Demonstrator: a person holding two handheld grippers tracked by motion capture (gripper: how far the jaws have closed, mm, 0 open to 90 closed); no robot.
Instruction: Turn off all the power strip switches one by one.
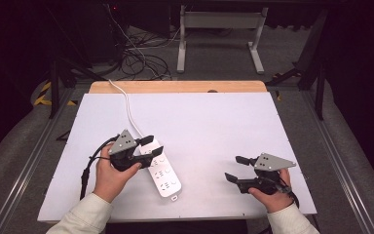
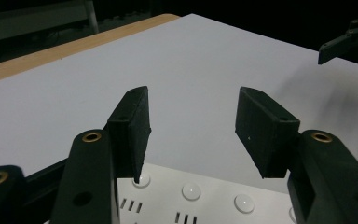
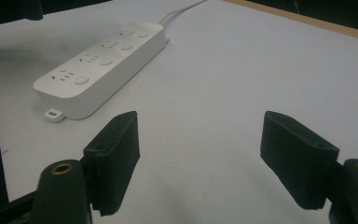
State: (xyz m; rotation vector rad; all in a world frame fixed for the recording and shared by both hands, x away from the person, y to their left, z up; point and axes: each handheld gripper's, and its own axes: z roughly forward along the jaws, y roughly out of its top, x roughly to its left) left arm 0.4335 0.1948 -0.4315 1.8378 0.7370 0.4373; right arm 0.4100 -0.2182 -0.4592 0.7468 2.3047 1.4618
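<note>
left gripper [image 1: 150,145] over power strip [image 1: 163,176], fingers apart, empty | right gripper [image 1: 237,168] level, fingers wide

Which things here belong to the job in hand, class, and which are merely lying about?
In the job: power strip with its white cable; left gripper, open just above it.
Lying about: right gripper, open and idle; cables on the floor; white frame.

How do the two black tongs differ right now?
The left tongs hover over the white power strip, while the right tongs sit apart from it above the bare white table. The left tongs' jaws gape less wide than the right tongs' jaws. Both are open and hold nothing.
</note>
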